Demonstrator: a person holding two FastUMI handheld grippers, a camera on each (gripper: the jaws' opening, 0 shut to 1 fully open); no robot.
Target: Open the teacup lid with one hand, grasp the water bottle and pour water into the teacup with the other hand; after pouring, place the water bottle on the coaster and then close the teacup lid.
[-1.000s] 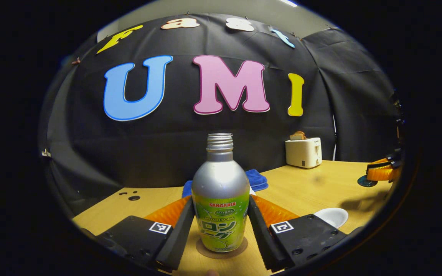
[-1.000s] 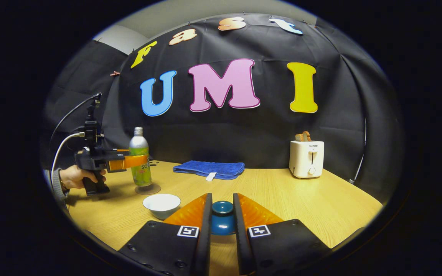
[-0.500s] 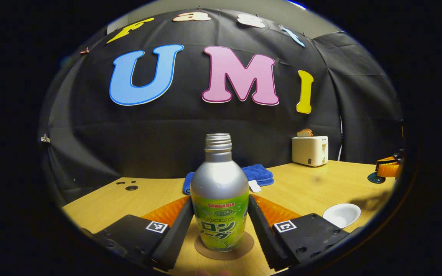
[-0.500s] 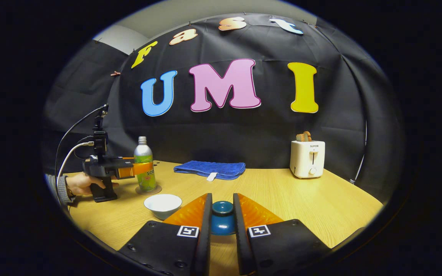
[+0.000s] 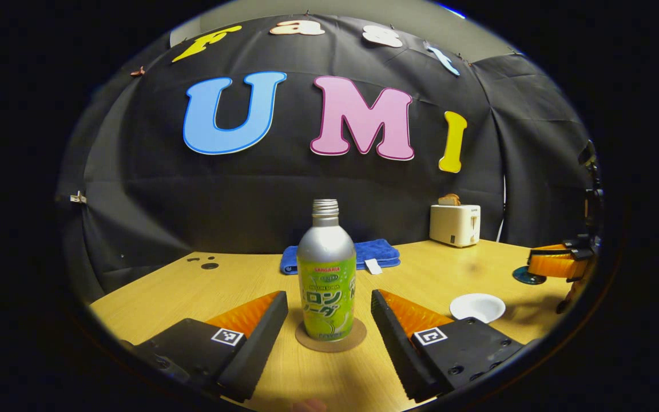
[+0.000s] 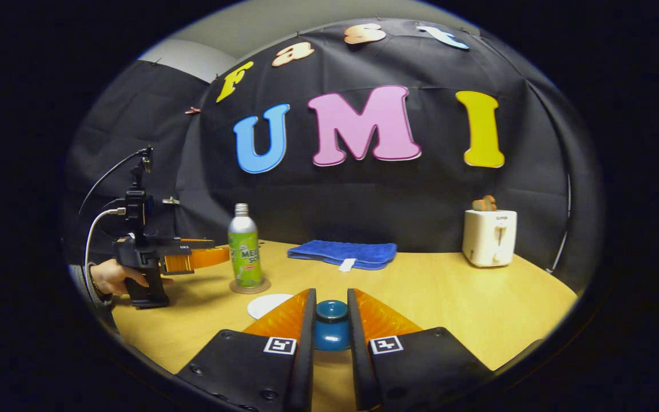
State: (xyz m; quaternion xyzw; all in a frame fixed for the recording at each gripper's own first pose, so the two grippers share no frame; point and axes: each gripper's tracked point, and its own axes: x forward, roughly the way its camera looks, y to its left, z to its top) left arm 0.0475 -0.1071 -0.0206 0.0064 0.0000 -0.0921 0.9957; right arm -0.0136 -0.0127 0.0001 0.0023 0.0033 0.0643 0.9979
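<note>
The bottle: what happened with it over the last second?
The left gripper let go of the bottle and backed away, leaving it upright on the coaster. The right gripper stayed shut on the blue lid and shifted toward the white teacup.

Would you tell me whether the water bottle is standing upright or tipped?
Upright: the water bottle stands vertically on the coaster, neck up, free between the open left gripper fingers.
</note>
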